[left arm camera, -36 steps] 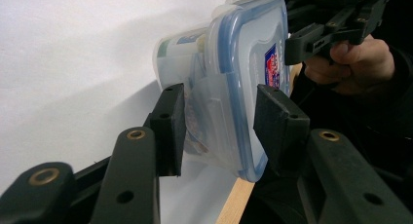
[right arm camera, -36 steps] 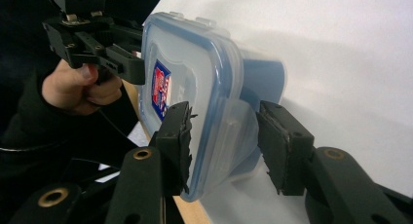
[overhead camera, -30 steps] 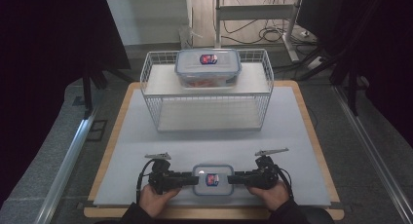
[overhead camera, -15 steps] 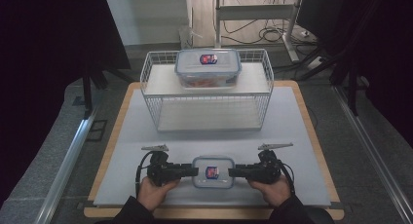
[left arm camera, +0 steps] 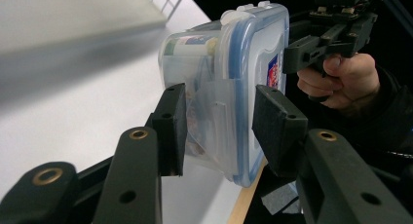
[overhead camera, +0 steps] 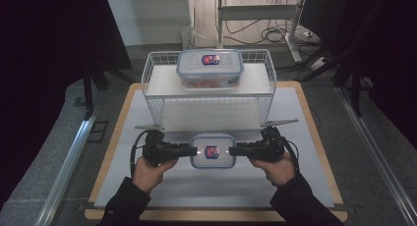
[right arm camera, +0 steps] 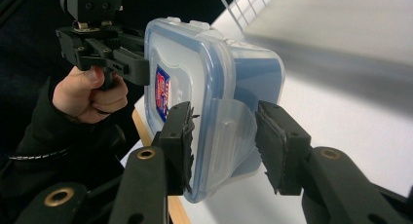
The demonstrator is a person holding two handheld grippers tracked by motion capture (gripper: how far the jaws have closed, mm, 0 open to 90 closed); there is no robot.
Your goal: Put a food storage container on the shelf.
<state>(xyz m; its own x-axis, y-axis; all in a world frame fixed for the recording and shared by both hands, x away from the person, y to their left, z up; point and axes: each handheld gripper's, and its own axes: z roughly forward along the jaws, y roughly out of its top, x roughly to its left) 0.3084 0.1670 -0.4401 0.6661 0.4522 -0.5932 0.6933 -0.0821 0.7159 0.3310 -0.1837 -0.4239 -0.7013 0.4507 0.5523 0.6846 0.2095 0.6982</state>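
High view: a small lidded plastic box [overhead camera: 213, 151] is held between two tools above the front of a white desk [overhead camera: 305, 152]. The left tool [overhead camera: 191, 150] is clamped on the box's left end and the right tool [overhead camera: 232, 151] on its right end, each held in one of the person's hands. Behind the box stands a white wire rack [overhead camera: 152, 78], and on its shelf sits a second, larger lidded box [overhead camera: 210, 69]. The held box is near the front of the rack, below the level of the shelf.

Left gripper view: the box [left arm camera: 229, 83] is seen on edge, lid to the right. The left tool's [left arm camera: 219, 121] jaws are closed on the folded latch flap at the box's end. The right tool [left arm camera: 297, 53] is seen at the far end, with the right hand [left arm camera: 341, 78] behind it.

Right gripper view: the box [right arm camera: 214, 87] is gripped the same way, the right tool's [right arm camera: 221, 136] jaws closed on the near latch flap. The left tool [right arm camera: 139, 68] is on the far end.

Progress is judged as follows: the box appears grasped and raised off the desk; carrying it to the rack and setting it down is probably left.
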